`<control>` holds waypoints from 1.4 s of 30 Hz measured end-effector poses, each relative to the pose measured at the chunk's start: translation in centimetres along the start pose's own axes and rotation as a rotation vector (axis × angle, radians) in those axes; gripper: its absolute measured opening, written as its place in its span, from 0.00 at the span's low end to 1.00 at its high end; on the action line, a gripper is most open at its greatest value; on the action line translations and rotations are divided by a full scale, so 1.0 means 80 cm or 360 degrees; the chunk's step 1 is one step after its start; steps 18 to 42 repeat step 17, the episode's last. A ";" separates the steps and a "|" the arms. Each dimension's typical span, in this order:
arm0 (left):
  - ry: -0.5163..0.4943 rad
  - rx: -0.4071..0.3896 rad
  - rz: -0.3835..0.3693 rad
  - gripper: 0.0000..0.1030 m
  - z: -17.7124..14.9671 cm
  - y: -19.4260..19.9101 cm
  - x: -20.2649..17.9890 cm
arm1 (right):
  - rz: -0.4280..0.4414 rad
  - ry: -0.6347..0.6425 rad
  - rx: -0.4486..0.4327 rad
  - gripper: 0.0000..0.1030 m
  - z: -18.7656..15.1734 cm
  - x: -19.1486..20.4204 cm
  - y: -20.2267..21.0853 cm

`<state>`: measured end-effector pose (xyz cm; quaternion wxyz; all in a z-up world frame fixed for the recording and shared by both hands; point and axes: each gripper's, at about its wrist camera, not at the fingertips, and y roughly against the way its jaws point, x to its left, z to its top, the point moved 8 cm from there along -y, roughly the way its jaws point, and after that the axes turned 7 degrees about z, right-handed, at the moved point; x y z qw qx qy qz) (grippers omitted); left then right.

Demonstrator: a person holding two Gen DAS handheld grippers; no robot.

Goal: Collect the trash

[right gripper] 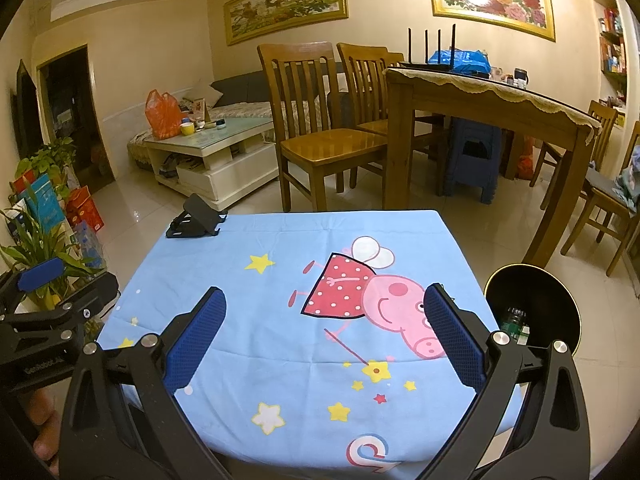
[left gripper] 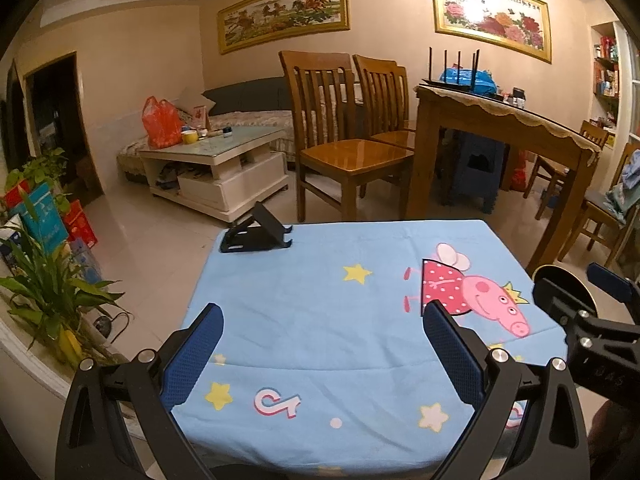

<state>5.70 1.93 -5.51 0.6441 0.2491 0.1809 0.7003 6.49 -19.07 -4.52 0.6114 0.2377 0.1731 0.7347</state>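
A small table with a blue cartoon cloth (left gripper: 320, 304) (right gripper: 280, 320) is in front of both grippers. My left gripper (left gripper: 324, 316) is open and empty above the cloth. My right gripper (right gripper: 324, 304) is open and empty above the cloth. A black round bin (right gripper: 532, 308) stands on the floor to the right of the table, with a green bottle (right gripper: 514, 320) inside it. The bin's rim shows in the left wrist view (left gripper: 560, 276) behind the right gripper's body (left gripper: 592, 332). No loose trash shows on the cloth.
A black phone stand (left gripper: 258, 234) (right gripper: 196, 218) sits at the cloth's far left corner. Wooden chairs (left gripper: 344, 148), a dining table (left gripper: 504, 120) and a white coffee table (left gripper: 216, 160) stand beyond. Potted plants (left gripper: 48, 292) and boxes line the left.
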 end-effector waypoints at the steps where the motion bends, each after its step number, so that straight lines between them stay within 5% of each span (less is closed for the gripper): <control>1: 0.0000 -0.0002 0.0010 0.94 0.001 -0.001 0.000 | 0.0001 -0.0005 0.0002 0.95 0.000 0.001 0.000; 9: -0.0033 -0.0019 0.0018 0.94 0.001 0.001 -0.004 | 0.0004 -0.0020 0.0010 0.95 0.000 -0.001 0.000; 14: -0.0080 -0.0075 0.0122 0.94 0.008 0.006 -0.001 | 0.0010 -0.0026 0.0016 0.95 -0.001 0.001 0.000; 42: -0.0061 -0.0041 0.0097 0.94 0.007 0.003 0.002 | 0.0009 -0.0027 0.0014 0.95 0.000 -0.001 0.000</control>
